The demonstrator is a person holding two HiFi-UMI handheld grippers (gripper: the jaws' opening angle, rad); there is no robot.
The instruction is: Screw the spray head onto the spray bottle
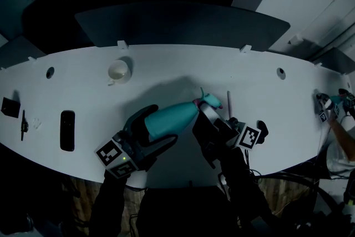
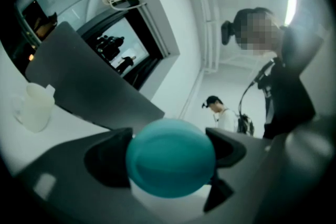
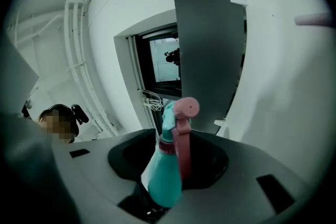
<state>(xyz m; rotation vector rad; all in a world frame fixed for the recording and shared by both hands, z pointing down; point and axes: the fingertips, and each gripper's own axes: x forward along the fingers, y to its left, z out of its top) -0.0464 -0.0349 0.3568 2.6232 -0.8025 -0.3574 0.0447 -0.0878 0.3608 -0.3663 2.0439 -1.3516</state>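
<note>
While left tool (image 1: pixel 162 126) clasps spray bottle (image 1: pixel 180 115) body, right tool (image 1: pixel 205 112) clenched round spray head (image 1: pixel 211 100)

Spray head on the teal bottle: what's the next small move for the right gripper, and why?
Probably close the right gripper firmly on the spray head and give it a short tightening turn. The head already sits on the spray bottle, between the right jaws, though a firm grip isn't clear, and the left gripper clamps the bottle's base steady.
</note>
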